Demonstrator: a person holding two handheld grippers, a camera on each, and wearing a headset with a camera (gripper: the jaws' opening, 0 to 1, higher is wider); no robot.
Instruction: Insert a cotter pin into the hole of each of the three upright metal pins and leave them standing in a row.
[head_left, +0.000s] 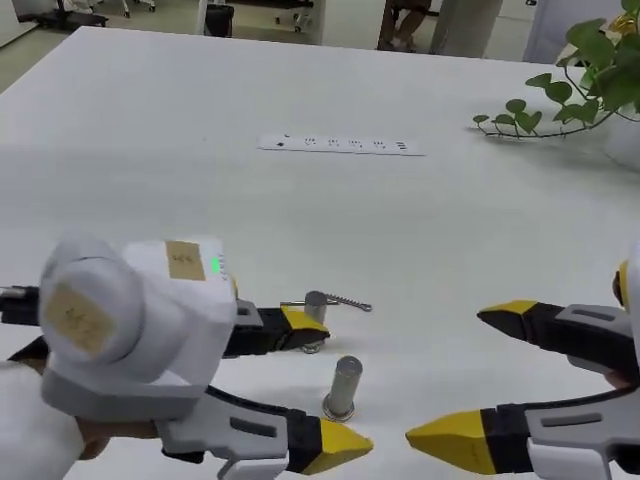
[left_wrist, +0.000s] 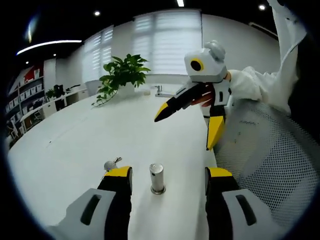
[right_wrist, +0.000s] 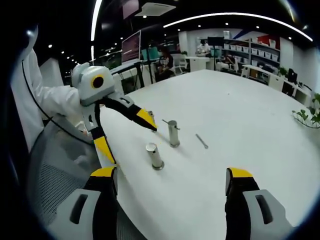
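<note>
A bare upright metal pin (head_left: 344, 386) (left_wrist: 157, 178) (right_wrist: 154, 155) stands near the table's front edge, between the jaws of my open left gripper (head_left: 324, 385) (left_wrist: 168, 173) without touching them. Just behind it stands a second metal pin (head_left: 316, 309) (right_wrist: 173, 133) with a cotter pin through its top; in the left gripper view this second pin (left_wrist: 111, 164) is partly hidden by a jaw. A loose cotter pin (head_left: 350, 301) (right_wrist: 201, 141) lies on the table beyond it. My right gripper (head_left: 462, 376) (right_wrist: 172, 173) is open and empty, to the right of both pins.
A white power strip (head_left: 340, 145) lies mid-table and a potted plant (head_left: 585, 75) (left_wrist: 120, 75) stands at the far right. The white table (head_left: 150, 180) stretches bare to the left. A mesh chair (left_wrist: 270, 155) sits just off the front edge.
</note>
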